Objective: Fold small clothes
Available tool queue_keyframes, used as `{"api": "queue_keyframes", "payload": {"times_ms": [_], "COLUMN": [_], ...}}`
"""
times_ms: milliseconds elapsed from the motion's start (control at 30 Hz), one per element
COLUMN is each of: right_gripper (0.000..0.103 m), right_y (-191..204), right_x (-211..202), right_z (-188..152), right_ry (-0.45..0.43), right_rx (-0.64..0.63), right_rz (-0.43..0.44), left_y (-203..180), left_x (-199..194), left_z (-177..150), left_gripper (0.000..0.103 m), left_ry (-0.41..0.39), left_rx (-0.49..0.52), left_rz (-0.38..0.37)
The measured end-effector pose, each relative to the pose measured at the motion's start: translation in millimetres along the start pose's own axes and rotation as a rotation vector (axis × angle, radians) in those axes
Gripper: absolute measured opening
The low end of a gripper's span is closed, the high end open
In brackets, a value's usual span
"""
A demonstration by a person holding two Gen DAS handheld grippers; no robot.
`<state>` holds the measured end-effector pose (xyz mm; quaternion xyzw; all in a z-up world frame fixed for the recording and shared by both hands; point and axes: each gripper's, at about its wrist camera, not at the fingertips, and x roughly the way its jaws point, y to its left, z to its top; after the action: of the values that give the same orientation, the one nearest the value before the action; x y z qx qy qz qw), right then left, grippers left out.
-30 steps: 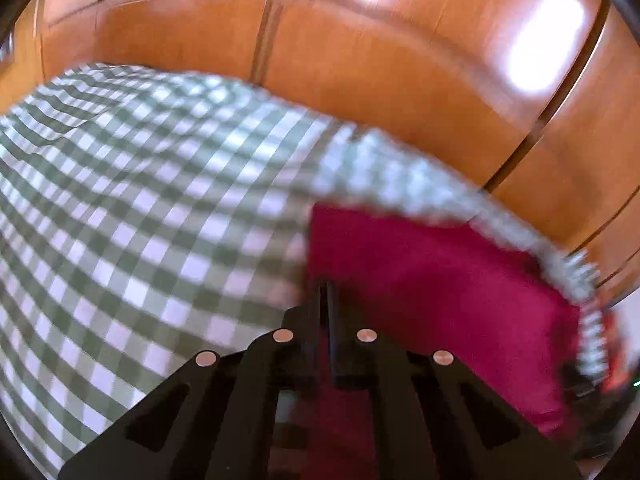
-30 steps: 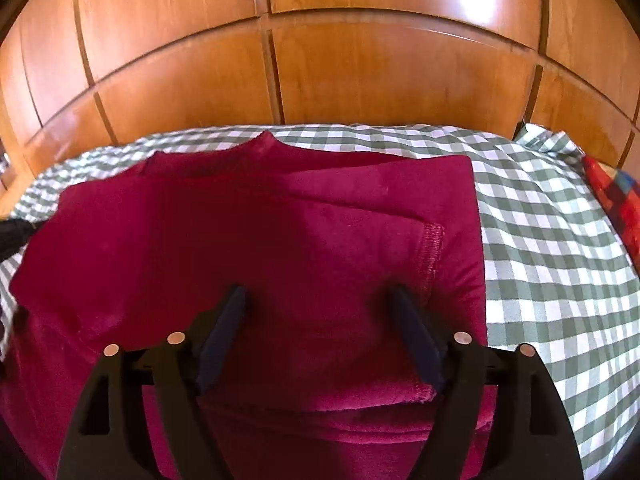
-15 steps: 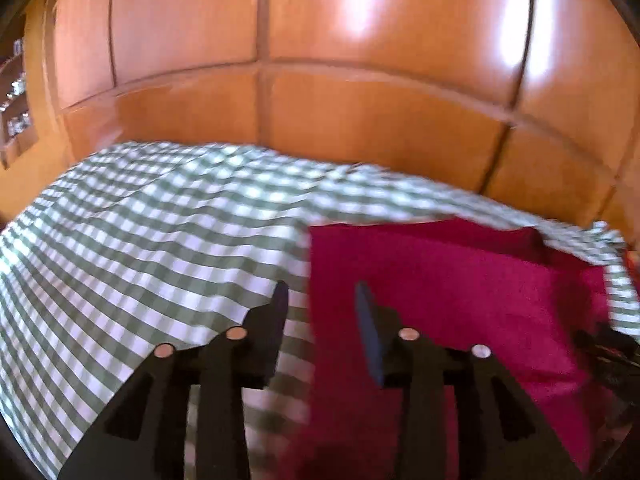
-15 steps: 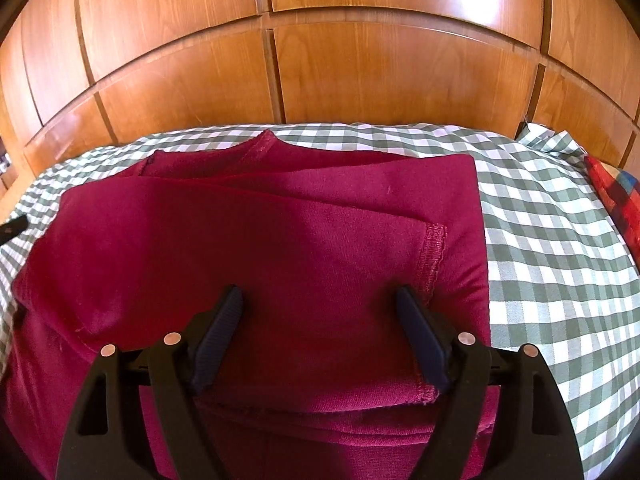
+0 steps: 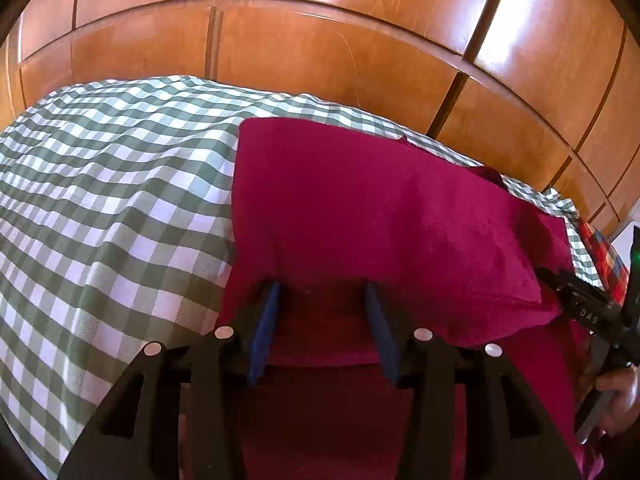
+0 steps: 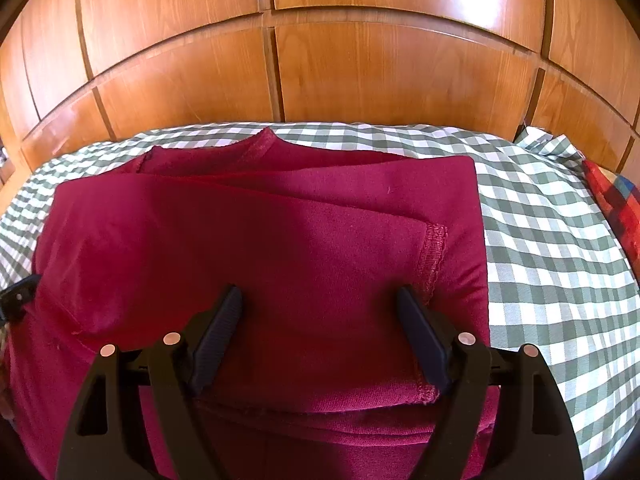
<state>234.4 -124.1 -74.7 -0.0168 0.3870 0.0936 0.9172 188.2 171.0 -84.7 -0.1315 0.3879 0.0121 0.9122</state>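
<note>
The left gripper (image 5: 320, 300), clamped a second ago, now gapes wide over the red garment (image 5: 380, 208) at lower centre.

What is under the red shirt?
The folded dark red knit shirt lies on a green and white checked cloth, which shows all around it. What the cloth covers, and anything tucked inside the shirt's folds, is hidden.

**Camera placement, two wrist views**

Each fisheye looks forward along its gripper's fingers, low and close over the red garment (image 5: 360, 208) (image 6: 260, 248), toward wooden panelling (image 5: 320, 52) (image 6: 360, 72). Both views share the garment and the checked cloth (image 5: 112, 184) (image 6: 540, 240).
</note>
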Motion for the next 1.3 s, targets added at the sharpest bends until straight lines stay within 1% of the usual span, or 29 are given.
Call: {"api": "queue_keyframes", "payload": {"times_ms": [33,100,200,267,300,333,367,400,433,533,567,600,667,700,800,867,1000,1100,1200,1233,1300], "right_gripper": [0.079,0.08,0.083,0.085,0.09,0.09,0.09,0.09,0.09,0.09,0.09,0.09,0.09,0.09,0.09,0.09,0.09,0.09,0.09,0.09,0.09], "right_y": [1.2,4.3,9.4,13.9,15.7,15.2,14.6,14.1,14.0,12.4,10.9,8.3,1.0,-4.3,-19.1,-28.4,-42.9,-43.4,-44.0,-45.1,-48.5], "right_x": [0.1,0.1,-1.2,-4.4,-7.5,-10.1,-16.5,-25.9,-32.3,-55.6,-61.5,-67.7,-75.6,-79.1,-89.9,-99.7,-119.0,-133.1,-151.2,-158.4,-166.9], "right_z": [0.4,0.5,2.9,5.3,6.3,6.8,6.7,6.0,4.8,-4.6,-8.2,-12.9,-25.3,-33.7,-52.4,-67.0,-106.9,-139.7,-163.7,-172.4,-183.0], "right_ry": [0.001,0.004,0.016,0.025,0.033,0.038,0.039,0.031,0.025,0.027,0.031,0.04,0.08,0.11,0.147,0.182,0.272,0.33,0.347,0.353,0.373], "right_rx": [-0.006,-0.021,-0.044,-0.076,-0.086,-0.087,-0.078,-0.061,-0.053,-0.057,-0.058,-0.057,-0.047,-0.048,-0.054,-0.045,-0.009,0.021,0.032,0.047,0.084], "right_rz": [-0.01,-0.031,-0.071,-0.106,-0.131,-0.144,-0.142,-0.121,-0.113,-0.091,-0.086,-0.075,-0.051,-0.049,-0.064,-0.038,0.076,0.161,0.214,0.233,0.268], "left_y": [-0.1,0.6,4.4,11.1,15.1,19.1,23.8,28.9,35.6,51.1,54.9,58.4,61.5,60.5,57.7,57.9,59.1,60.3,60.4,59.8,56.9], "left_x": [-8.0,-20.6,-45.6,-65.2,-75.0,-83.2,-89.7,-95.5,-101.4,-115.3,-119.4,-122.7,-128.8,-130.8,-137.1,-141.8,-149.9,-158.2,-163.6,-165.0,-166.8], "left_z": [0.2,-1.7,-13.2,-26.7,-34.6,-41.5,-47.0,-53.4,-62.2,-85.6,-91.7,-97.0,-108.5,-113.5,-125.7,-135.5,-155.2,-171.4,-183.5,-186.3,-191.2], "left_gripper": [0.043,0.054,0.058,0.058,0.058,0.058,0.058,0.059,0.06,0.065,0.068,0.07,0.072,0.072,0.072,0.072,0.072,0.072,0.071,0.071,0.071], "left_ry": [-0.007,-0.021,-0.039,-0.045,-0.052,-0.056,-0.055,-0.049,-0.032,-0.002,0.003,0.009,0.026,0.032,0.044,0.059,0.076,0.079,0.099,0.113,0.127], "left_rx": [-0.011,-0.018,0.001,0.008,0.016,0.022,0.024,0.027,0.028,0.019,0.014,0.009,0.008,0.015,0.044,0.053,0.039,0.037,0.018,0.008,0.012], "left_rz": [-0.005,-0.028,-0.024,-0.029,-0.019,-0.012,-0.012,-0.013,-0.013,-0.016,-0.014,-0.015,-0.027,-0.032,-0.038,-0.039,-0.05,-0.051,-0.055,-0.066,-0.064]}}
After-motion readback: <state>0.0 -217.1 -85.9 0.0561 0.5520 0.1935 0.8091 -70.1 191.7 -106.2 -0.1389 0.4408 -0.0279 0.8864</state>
